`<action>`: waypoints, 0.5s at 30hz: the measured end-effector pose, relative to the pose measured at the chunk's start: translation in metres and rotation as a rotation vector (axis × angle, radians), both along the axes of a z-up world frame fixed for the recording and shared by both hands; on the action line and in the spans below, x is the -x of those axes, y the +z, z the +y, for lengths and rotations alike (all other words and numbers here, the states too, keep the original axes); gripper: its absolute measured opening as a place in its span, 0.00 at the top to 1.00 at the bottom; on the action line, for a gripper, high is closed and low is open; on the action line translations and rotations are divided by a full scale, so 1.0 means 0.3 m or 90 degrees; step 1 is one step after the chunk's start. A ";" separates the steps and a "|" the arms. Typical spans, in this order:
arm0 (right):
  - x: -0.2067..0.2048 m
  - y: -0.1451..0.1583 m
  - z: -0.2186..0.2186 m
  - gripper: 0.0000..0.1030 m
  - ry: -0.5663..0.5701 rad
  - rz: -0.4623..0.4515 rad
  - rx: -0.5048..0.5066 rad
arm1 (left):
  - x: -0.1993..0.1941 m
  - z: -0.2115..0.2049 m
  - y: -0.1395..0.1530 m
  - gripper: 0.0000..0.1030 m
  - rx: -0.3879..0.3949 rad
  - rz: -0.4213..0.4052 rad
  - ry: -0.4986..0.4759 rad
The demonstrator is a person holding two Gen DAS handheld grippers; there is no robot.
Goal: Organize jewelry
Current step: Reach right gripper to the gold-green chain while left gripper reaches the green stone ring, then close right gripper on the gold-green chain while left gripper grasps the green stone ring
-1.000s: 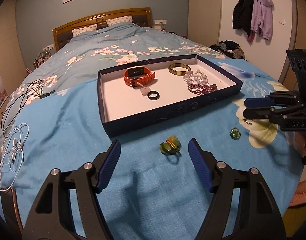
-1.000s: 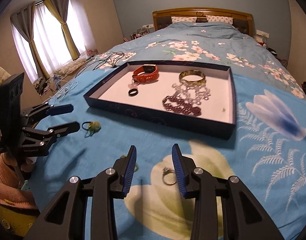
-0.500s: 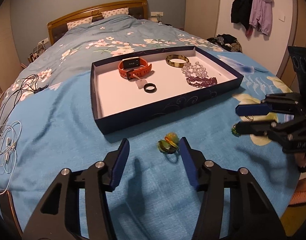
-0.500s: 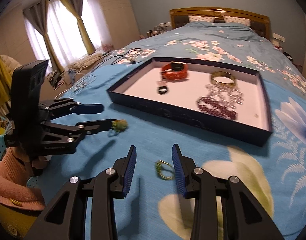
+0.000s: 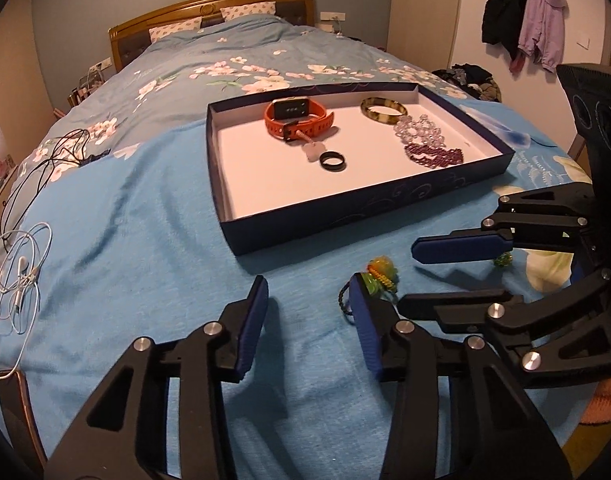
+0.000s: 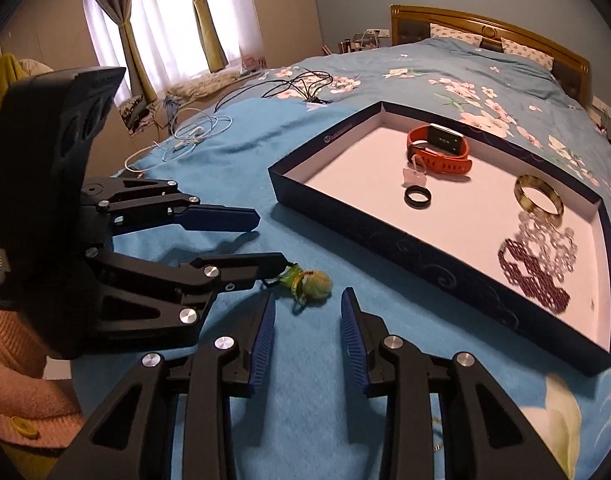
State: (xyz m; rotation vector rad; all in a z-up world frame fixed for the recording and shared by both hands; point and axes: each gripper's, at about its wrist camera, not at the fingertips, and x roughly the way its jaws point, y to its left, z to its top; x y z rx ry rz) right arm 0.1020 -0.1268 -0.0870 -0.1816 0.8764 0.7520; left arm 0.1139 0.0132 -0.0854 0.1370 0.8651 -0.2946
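The green-and-yellow charm, on a dark cord loop, lies on the blue blanket just in front of the near wall of the navy tray. The left gripper has just been closing its jaws; they stand partly open with the charm at the tip of one finger rather than between the pads, so nothing is gripped. The right gripper has likewise just been narrowing and is slightly open and empty, the charm lying just beyond its fingertips. Judged from this layout, the step in hand is picking up the charm for transfer to the tray; it is best done by centring the piece between one pair of pads before closing, and by keeping the second gripper clear, since the two tools crowd the same spot. Count, inside the tray: one orange watch, one black ring, one amber bangle, one clear bead bracelet, one purple bead bracelet. Outside it: the charm and one small green piece partly hidden behind the right gripper.
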 end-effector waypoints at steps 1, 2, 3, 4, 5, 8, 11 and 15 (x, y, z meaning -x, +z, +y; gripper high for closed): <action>-0.004 -0.005 0.006 0.78 -0.001 0.002 0.008 | -0.001 0.005 -0.001 0.60 0.002 0.001 0.002; -0.008 -0.009 0.008 0.81 -0.006 0.001 0.013 | -0.002 0.011 -0.001 0.60 0.003 0.000 0.004; -0.013 -0.013 0.005 0.88 -0.007 0.005 0.012 | -0.002 0.014 0.000 0.60 0.003 -0.001 0.006; -0.018 -0.018 0.002 0.93 -0.007 0.011 0.010 | 0.000 0.018 0.001 0.60 0.005 -0.001 0.007; -0.020 -0.018 -0.002 0.94 -0.011 0.010 0.011 | 0.001 0.019 0.002 0.60 0.006 -0.002 0.007; -0.023 -0.012 -0.025 0.98 -0.023 0.005 0.007 | 0.005 0.020 0.007 0.60 0.008 -0.007 0.006; -0.017 0.001 -0.059 0.98 -0.034 0.001 -0.002 | 0.017 0.017 0.016 0.60 0.015 -0.018 -0.003; 0.003 0.018 -0.121 0.98 -0.047 -0.002 -0.011 | 0.035 -0.001 0.027 0.60 0.021 -0.028 -0.029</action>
